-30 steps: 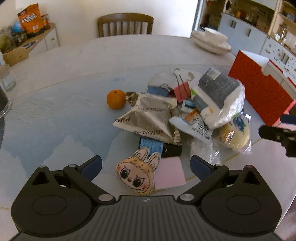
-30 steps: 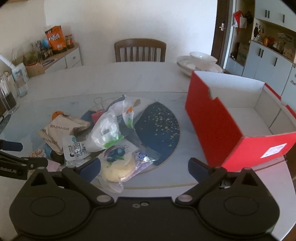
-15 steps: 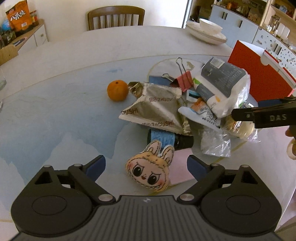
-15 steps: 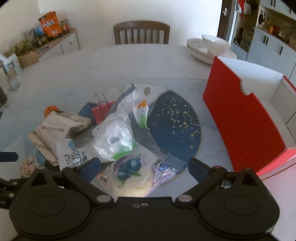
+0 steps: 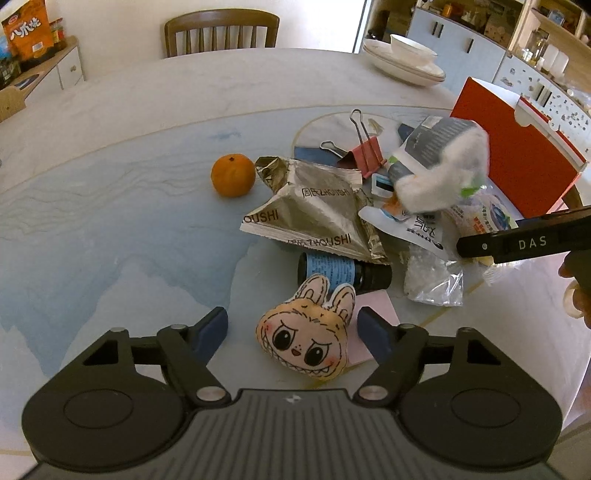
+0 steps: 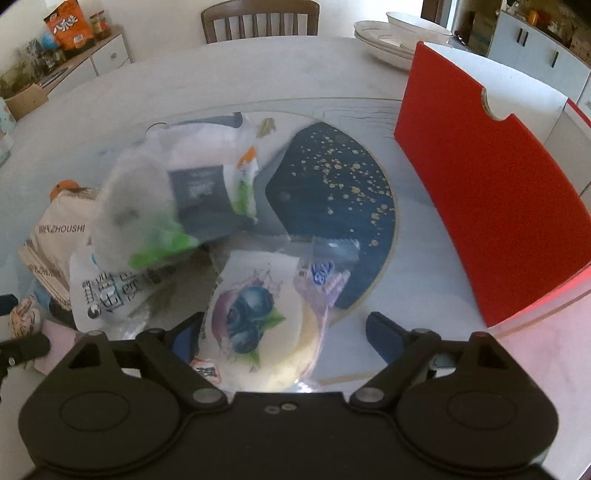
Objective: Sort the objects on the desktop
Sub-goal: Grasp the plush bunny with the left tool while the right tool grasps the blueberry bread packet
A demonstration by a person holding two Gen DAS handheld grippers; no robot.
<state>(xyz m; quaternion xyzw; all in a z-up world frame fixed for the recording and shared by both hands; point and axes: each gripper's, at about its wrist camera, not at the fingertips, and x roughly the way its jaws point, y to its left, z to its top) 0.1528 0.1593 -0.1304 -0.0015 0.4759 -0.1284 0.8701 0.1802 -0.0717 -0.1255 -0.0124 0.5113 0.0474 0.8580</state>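
On the pale round counter (image 5: 155, 122), the plush doll (image 5: 306, 332) lies between the closing left claw (image 5: 291, 326), the wrapped bun (image 6: 258, 328) between the closing right claw (image 6: 284, 328), neither gripped.

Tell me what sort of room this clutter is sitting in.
Most likely a home dining room: a large round table with a wooden chair pulled up, stacked plates and a bowl, and kitchen-style cabinets behind.
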